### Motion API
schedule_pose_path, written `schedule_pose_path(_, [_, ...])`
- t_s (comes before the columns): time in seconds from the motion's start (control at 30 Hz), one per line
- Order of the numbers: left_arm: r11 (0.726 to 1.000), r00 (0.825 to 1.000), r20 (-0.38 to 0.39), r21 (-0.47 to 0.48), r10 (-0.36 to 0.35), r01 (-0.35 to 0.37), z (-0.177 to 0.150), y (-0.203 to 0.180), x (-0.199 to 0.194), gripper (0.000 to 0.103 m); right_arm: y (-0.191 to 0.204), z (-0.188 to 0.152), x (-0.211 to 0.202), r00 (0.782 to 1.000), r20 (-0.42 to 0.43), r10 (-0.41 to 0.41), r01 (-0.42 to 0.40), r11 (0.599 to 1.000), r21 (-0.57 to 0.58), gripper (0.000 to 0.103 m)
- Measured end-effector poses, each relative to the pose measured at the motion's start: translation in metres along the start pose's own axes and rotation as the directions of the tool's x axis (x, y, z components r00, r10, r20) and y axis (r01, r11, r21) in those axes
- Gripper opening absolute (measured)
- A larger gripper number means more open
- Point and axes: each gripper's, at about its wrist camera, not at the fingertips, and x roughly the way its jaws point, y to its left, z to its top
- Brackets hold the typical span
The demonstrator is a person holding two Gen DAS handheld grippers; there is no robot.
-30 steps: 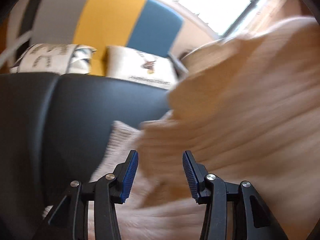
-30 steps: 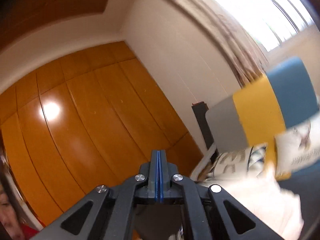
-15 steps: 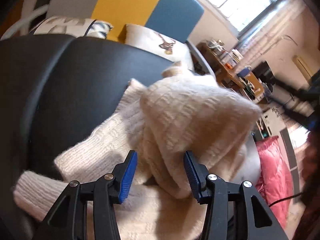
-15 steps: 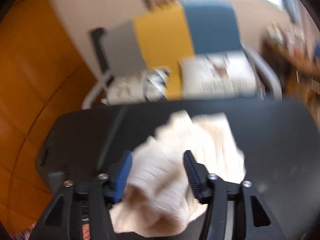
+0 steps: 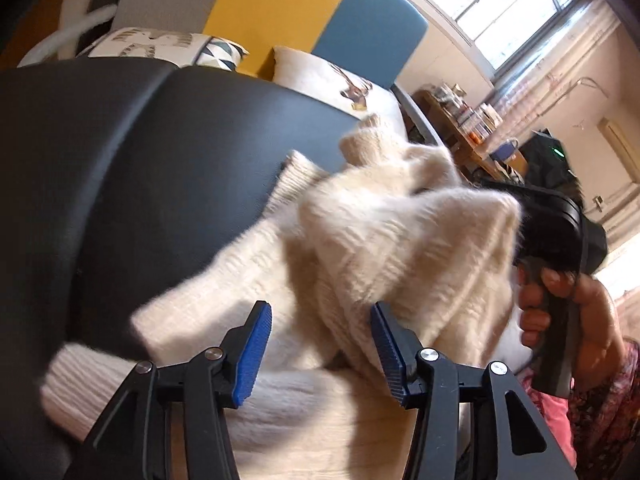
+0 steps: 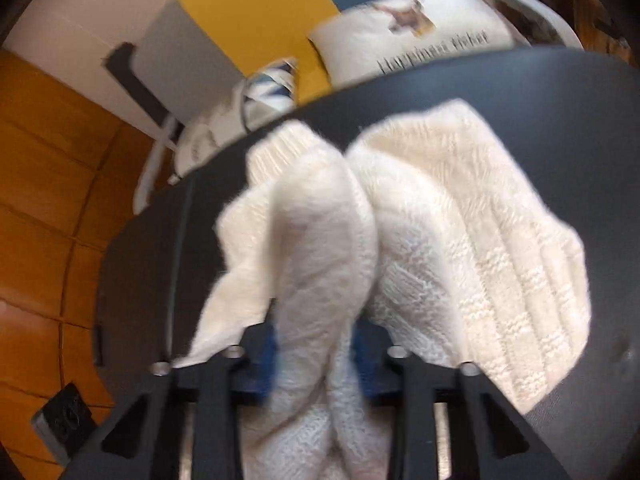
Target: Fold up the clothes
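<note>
A cream knit sweater (image 5: 360, 248) lies bunched on a dark table (image 5: 168, 168). My left gripper (image 5: 320, 350) is open just above the near part of the sweater, with cloth between and below its fingers. My right gripper (image 6: 316, 354) has a fold of the sweater (image 6: 460, 240) bunched between its blue pads, which stand a little apart; the frames do not show if it grips. In the left wrist view the right gripper's black body (image 5: 560, 224) and the hand holding it sit at the sweater's right edge.
A chair with grey, yellow and blue back panels (image 5: 288, 12) and printed cushions (image 5: 332, 80) stands behind the table. A cluttered wooden shelf (image 5: 472, 128) is at the far right. Orange wood panelling (image 6: 48, 184) is at left in the right wrist view.
The sweater has dropped onto the table in a heap. My right gripper, shut and raised a second ago, opened and came down onto the sweater. My left gripper stayed open.
</note>
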Motion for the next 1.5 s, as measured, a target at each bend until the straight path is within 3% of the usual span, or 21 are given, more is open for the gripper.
schedule_pose_path(0.17, [0.996, 0.997, 0.042, -0.060, 0.067, -0.065, 0.012, 0.023, -0.003, 0.056, 0.020, -0.003, -0.047, 0.987, 0.134, 0.089, -0.080, 0.994, -0.069, 0.023])
schedule_pose_path(0.33, [0.988, 0.996, -0.011, -0.132, 0.085, -0.086, 0.015, 0.036, 0.012, 0.059, 0.075, 0.013, -0.084, 0.942, 0.246, 0.230, -0.197, 0.969, -0.151, 0.023])
schedule_pose_path(0.47, [0.993, 0.998, 0.024, -0.101, 0.060, -0.057, 0.020, 0.028, 0.006, 0.060, 0.125, 0.026, -0.119, 0.883, 0.263, 0.389, -0.329, 0.912, -0.244, 0.022])
schedule_pose_path(0.63, [0.994, 0.994, 0.106, -0.104, -0.026, 0.037, 0.038, 0.029, -0.025, 0.064, 0.185, 0.026, -0.158, 0.792, 0.211, 0.572, -0.477, 0.797, -0.370, 0.020])
schedule_pose_path(0.77, [0.991, 0.966, 0.254, -0.111, -0.049, 0.079, 0.052, 0.028, -0.082, 0.069, 0.238, 0.024, -0.180, 0.730, 0.128, 0.672, -0.560, 0.694, -0.452, 0.018])
schedule_pose_path(0.87, [0.987, 0.930, 0.363, -0.112, -0.063, 0.111, 0.062, 0.028, -0.125, 0.072, 0.279, 0.019, -0.189, 0.683, 0.050, 0.728, -0.610, 0.608, -0.508, 0.018])
schedule_pose_path(0.93, [0.985, 0.889, 0.446, -0.078, -0.104, 0.154, 0.063, 0.022, -0.163, 0.072, 0.304, 0.014, -0.192, 0.658, -0.006, 0.753, -0.639, 0.554, -0.534, 0.018])
schedule_pose_path(1.0, [0.978, 0.834, 0.531, -0.042, -0.151, 0.204, 0.057, 0.018, -0.201, 0.072, 0.328, 0.009, -0.194, 0.636, -0.056, 0.769, -0.662, 0.508, -0.552, 0.017])
schedule_pose_path(1.07, [0.980, 0.769, 0.622, -0.015, -0.146, 0.199, 0.049, 0.010, -0.241, 0.072, 0.349, 0.000, -0.200, 0.606, -0.097, 0.790, -0.688, 0.459, -0.562, 0.017])
schedule_pose_path(1.17, [0.988, 0.716, 0.691, -0.013, -0.101, 0.151, 0.038, 0.000, -0.281, 0.072, 0.374, -0.009, -0.209, 0.545, -0.160, 0.823, -0.730, 0.372, -0.574, 0.017])
schedule_pose_path(1.23, [0.989, 0.659, 0.748, -0.027, -0.078, 0.148, 0.025, -0.004, -0.310, 0.072, 0.385, -0.012, -0.210, 0.510, -0.192, 0.839, -0.744, 0.318, -0.588, 0.017])
schedule_pose_path(1.3, [0.994, 0.629, 0.777, -0.087, 0.028, 0.064, 0.015, -0.014, -0.334, 0.072, 0.391, -0.023, -0.217, 0.474, -0.216, 0.854, -0.758, 0.271, -0.593, 0.017])
schedule_pose_path(1.37, [0.988, 0.589, 0.797, -0.152, 0.134, -0.019, 0.004, -0.024, -0.357, 0.072, 0.382, -0.026, -0.217, 0.443, -0.211, 0.871, -0.783, 0.262, -0.564, 0.017])
schedule_pose_path(1.43, [0.959, 0.546, 0.789, -0.238, 0.282, -0.152, -0.003, -0.038, -0.369, 0.073, 0.371, -0.028, -0.217, 0.414, -0.199, 0.888, -0.808, 0.258, -0.530, 0.016])
schedule_pose_path(1.47, [0.939, 0.532, 0.774, -0.267, 0.343, -0.218, -0.003, -0.046, -0.367, 0.075, 0.360, -0.027, -0.212, 0.415, -0.177, 0.892, -0.814, 0.278, -0.509, 0.016])
schedule_pose_path(1.5, [0.924, 0.535, 0.756, -0.267, 0.377, -0.273, 0.000, -0.051, -0.359, 0.075, 0.346, -0.025, -0.206, 0.423, -0.148, 0.894, -0.818, 0.306, -0.487, 0.017])
